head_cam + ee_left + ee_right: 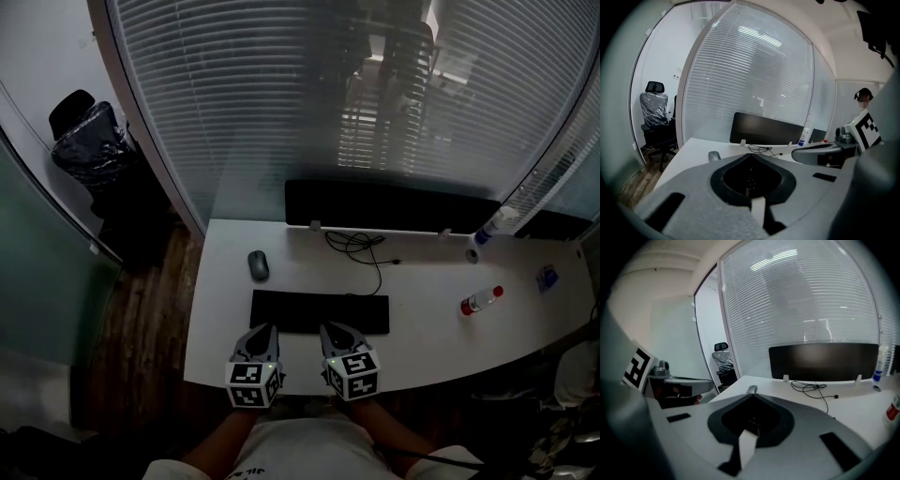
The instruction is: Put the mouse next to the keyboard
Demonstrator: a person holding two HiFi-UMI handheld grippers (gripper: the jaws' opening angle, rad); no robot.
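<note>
A grey mouse [258,265] lies on the white desk [422,342], behind and left of the black keyboard [319,312]. Both grippers hover at the desk's near edge, just in front of the keyboard. The left gripper [265,329] is shut with nothing in it, and so is the right gripper [331,329]. In the left gripper view the mouse [714,155] shows just past the closed jaws [750,155], to their left. In the right gripper view the mouse [751,389] peeks over the closed tips [751,396]. The jaws hide the keyboard in both gripper views.
A black cable [361,246] lies coiled behind the keyboard, in front of a long black panel [389,204]. A red-capped bottle [480,300] lies at the right and a blue-labelled bottle [492,227] stands at the back right. A wrapped office chair [89,141] stands left of the desk.
</note>
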